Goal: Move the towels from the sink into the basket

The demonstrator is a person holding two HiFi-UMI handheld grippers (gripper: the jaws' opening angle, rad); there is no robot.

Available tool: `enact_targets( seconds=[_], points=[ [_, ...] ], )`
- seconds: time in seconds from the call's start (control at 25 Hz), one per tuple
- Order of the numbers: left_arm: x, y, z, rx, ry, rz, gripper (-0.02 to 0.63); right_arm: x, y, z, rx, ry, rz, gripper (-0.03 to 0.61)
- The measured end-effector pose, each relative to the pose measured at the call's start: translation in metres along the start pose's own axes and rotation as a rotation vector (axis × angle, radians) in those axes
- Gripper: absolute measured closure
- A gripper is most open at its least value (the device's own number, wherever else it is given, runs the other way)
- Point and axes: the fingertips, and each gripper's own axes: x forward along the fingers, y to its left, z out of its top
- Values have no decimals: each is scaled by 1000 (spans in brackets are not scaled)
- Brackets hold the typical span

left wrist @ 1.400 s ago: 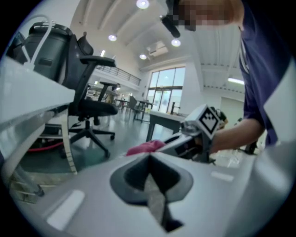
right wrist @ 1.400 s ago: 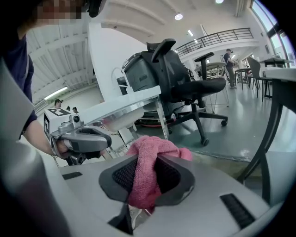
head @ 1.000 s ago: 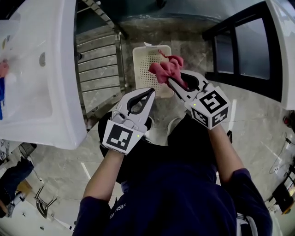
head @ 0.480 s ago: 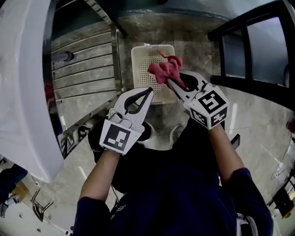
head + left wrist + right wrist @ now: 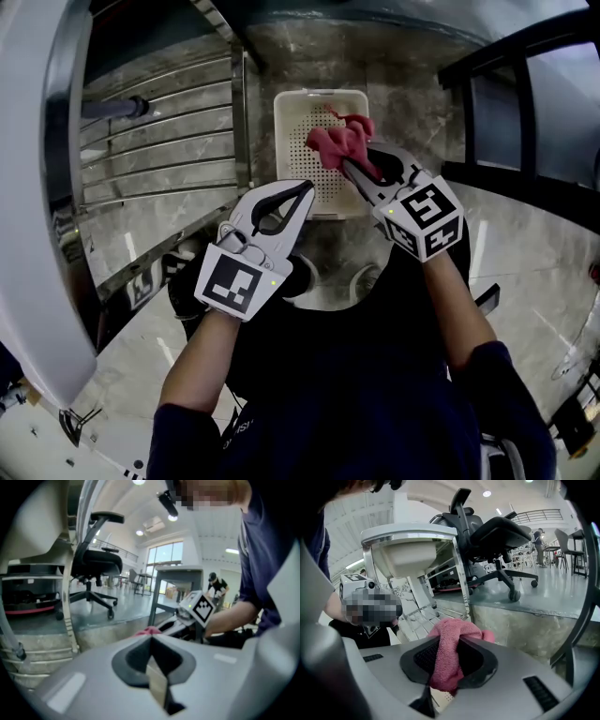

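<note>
Pink towel (image 5: 339, 142) is bunched in the right hand-held gripper (image 5: 354, 167). The jaws are closed narrowly on a fold of it. In the right gripper view the cloth fills the gap between the pads and spills over the jaw tips toward the far side. From the head view the towel hangs over the right half of the white perforated basket (image 5: 292, 150), close to its right rim; whether cloth and basket touch cannot be told. The basket stands on the grey marbled floor (image 5: 412, 103), far from the person and just right of a metal rack (image 5: 159, 141) with horizontal bars. White sink (image 5: 33, 187) curves along the left edge of the head view, above the rack. Left hand-held gripper (image 5: 307, 186) has its jaws fully together with nothing between them. It sits over the basket's near left corner, left of the right gripper and apart from the towel. A cube with square markers (image 5: 427, 217) sits at the wrist end of the right gripper, and a like one on the left. Both forearms reach out from a dark blue top. The left gripper view shows the right gripper and a scrap of pink beyond its own closed tips. A black office chair (image 5: 497, 531) stands on polished floor beyond a low ledge in both gripper views.
</note>
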Motion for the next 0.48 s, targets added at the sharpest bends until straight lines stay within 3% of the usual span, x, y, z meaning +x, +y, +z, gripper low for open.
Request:
enact_targets(
  seconds=[0.48],
  points=[
    [1, -4, -18, -1, 26, 2, 612, 21, -12, -23, -11, 22, -9, 495]
  ],
)
